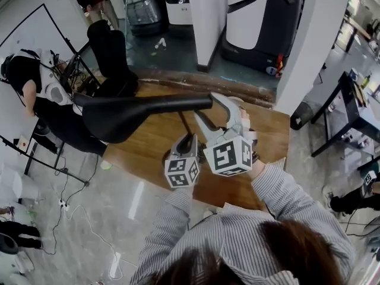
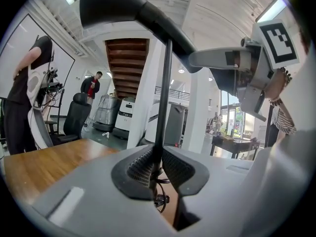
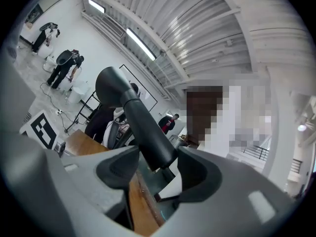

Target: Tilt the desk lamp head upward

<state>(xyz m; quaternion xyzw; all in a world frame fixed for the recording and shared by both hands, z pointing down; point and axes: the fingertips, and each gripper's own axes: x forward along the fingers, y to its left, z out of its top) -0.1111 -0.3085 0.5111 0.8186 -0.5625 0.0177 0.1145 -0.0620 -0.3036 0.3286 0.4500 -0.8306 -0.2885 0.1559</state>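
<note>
A black desk lamp stands on the wooden table (image 1: pixel 264 129). Its long head (image 1: pixel 133 116) stretches out to the left, roughly level. My left gripper (image 1: pixel 187 139) is shut on the thin upright pole (image 1: pixel 184 125); in the left gripper view the pole (image 2: pixel 164 93) runs up from between the pads of the left gripper (image 2: pixel 157 171) to the head (image 2: pixel 106 4). My right gripper (image 1: pixel 209 109) is shut on the thick neck where the head joins the pole. In the right gripper view that neck (image 3: pixel 148 132) sits between the pads of the right gripper (image 3: pixel 160 168).
The table's left edge lies just below the lamp head. A black office chair (image 1: pixel 110 52) and a person in black and white (image 1: pixel 35 88) are beyond it, with stands and cables on the floor. A white column (image 1: pixel 208 16) rises behind; a dark side table (image 1: pixel 350 108) stands right.
</note>
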